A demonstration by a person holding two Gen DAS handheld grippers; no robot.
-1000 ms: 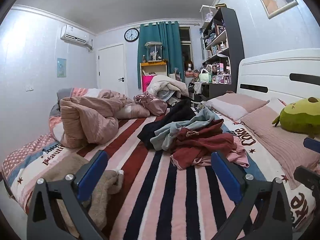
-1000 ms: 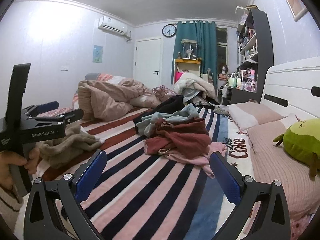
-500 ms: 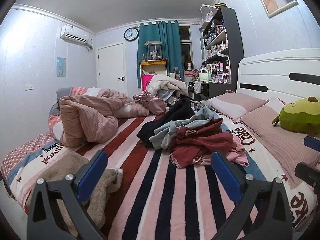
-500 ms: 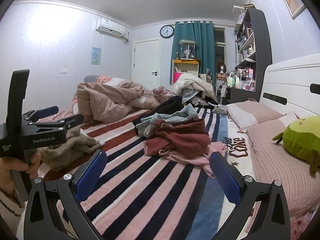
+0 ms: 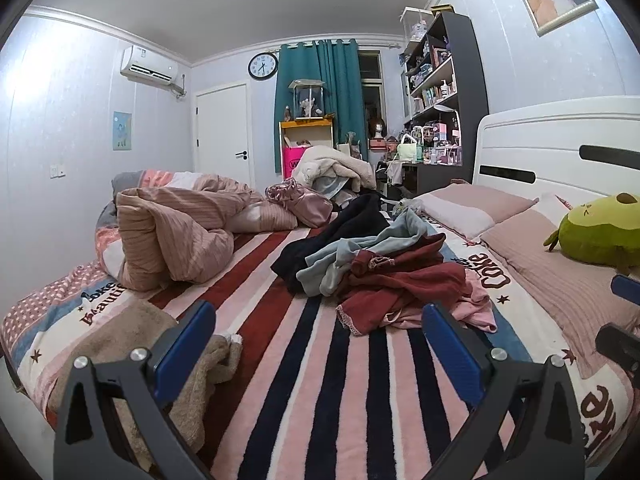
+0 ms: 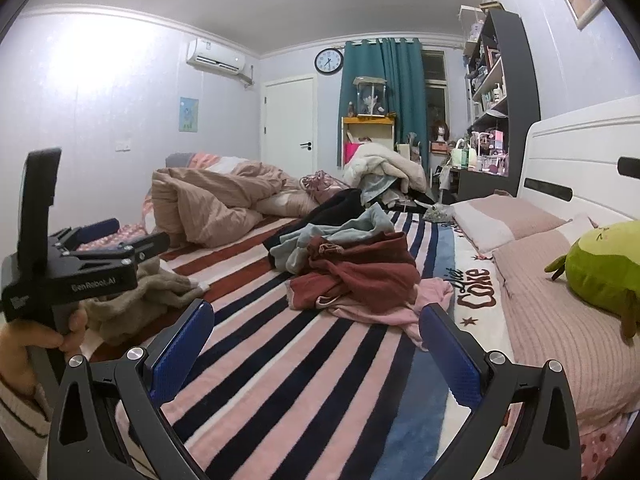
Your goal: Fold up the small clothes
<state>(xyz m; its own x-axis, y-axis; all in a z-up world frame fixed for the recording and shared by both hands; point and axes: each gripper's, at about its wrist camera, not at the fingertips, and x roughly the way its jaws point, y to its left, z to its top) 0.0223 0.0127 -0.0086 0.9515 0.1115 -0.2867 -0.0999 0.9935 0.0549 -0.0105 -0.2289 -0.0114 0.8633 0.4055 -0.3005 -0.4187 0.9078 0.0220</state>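
Both pairs of jaws stand wide apart and hold nothing: the left gripper (image 5: 320, 340) and the right gripper (image 6: 316, 336) each fill the bottom of their own view with blue pads spread over the striped blanket (image 5: 360, 392).

That blanket covers a bed that takes up the lower half of both frames, with bands of pink, dark blue and red running away from the cameras. Pale walls and a white ceiling close the room, and a white headboard (image 5: 560, 136) rises at the right edge. At the far centre hangs a teal curtain (image 5: 320, 96), with a white door (image 5: 222, 132) to its left and a dark shelf unit (image 5: 444, 92) crowded with small items to its right.

On the bed, a crumpled pink duvet (image 5: 176, 236) sits at centre left. The pile of small clothes (image 5: 384, 268) lies in the middle of the frame, well ahead of both grippers (a black piece at the back, then grey-blue, dark red on top, pink at the near right edge). A tan garment (image 5: 132, 340) lies bunched at the lower left, just behind the left gripper's left pad. Two pink pillows (image 5: 480, 208) lie under the headboard, and a green plush toy (image 5: 600, 232) rests at the right edge.

High on the back wall sit an air conditioner (image 5: 150, 66) and a round clock (image 5: 263, 66). In the right wrist view, a hand (image 6: 36, 340) at the lower left grips the left gripper's handle.
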